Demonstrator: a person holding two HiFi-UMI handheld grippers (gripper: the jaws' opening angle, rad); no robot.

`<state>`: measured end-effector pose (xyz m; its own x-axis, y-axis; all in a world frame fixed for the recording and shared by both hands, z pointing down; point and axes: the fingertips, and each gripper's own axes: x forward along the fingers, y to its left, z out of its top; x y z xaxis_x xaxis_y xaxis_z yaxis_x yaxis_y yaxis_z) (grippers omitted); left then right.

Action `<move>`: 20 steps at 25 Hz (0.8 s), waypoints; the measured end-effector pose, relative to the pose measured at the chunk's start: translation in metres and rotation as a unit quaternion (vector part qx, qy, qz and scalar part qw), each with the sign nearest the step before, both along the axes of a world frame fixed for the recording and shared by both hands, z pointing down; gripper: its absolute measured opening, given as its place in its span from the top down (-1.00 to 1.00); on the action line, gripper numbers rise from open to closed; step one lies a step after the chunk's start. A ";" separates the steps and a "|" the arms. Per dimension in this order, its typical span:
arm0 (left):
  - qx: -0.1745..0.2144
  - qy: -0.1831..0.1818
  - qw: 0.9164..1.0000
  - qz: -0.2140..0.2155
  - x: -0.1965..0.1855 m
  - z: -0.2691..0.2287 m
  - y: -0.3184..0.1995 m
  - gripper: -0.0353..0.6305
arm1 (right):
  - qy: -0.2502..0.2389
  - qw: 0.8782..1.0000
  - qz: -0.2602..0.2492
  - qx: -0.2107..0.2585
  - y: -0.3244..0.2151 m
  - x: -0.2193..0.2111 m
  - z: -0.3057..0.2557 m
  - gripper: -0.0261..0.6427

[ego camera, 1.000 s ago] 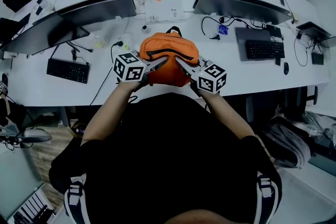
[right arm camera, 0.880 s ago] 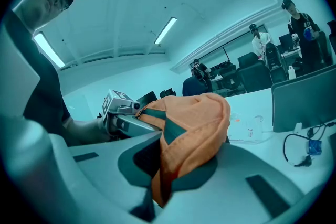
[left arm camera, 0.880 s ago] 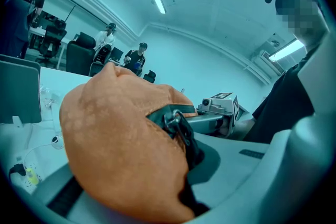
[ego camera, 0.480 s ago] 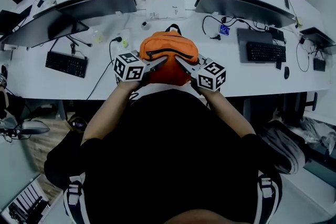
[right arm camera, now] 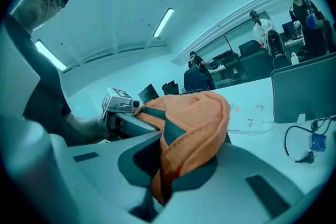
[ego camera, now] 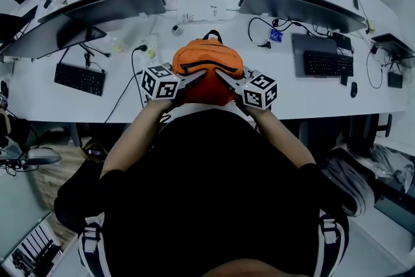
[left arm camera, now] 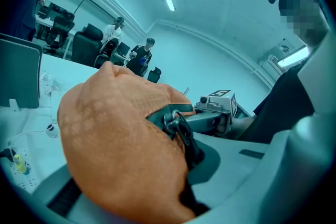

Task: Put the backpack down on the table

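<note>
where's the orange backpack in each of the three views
Head view: backpack at centre, near the front edge of the white table.
Left gripper view: backpack fills the lower left and centre.
Right gripper view: backpack at centre, slightly low.
Shared landmark: the white table shows in every view, at left in the left gripper view and at right in the right gripper view.

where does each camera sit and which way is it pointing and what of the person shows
Head view: on the person's head, facing steeply down at the table; shows torso, arms, left claw and right claw shut on the backpack.
Left gripper view: on the left claw, facing across the backpack to the right claw and torso.
Right gripper view: on the right claw, facing back at the left claw and arm.
Shared: both gripper views show the backpack.
</note>
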<state>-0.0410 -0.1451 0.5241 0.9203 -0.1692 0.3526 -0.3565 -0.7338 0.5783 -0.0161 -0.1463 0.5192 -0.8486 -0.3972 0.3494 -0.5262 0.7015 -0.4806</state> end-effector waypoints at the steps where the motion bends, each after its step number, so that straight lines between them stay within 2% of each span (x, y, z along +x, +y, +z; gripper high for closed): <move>1: -0.002 -0.001 1.000 0.000 0.001 0.002 -0.001 0.78 | 0.000 1.000 -0.001 -0.002 0.000 0.001 0.002 0.83; 20: -0.048 -0.018 0.999 0.011 0.022 0.050 -0.010 0.77 | 0.014 0.998 -0.004 -0.053 -0.010 0.021 0.051 0.83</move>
<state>-0.0193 -0.1554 0.5739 0.9099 -0.1127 0.3993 -0.3625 -0.6843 0.6327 0.0050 -0.1566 0.5698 -0.8410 -0.3498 0.4127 -0.5349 0.6516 -0.5379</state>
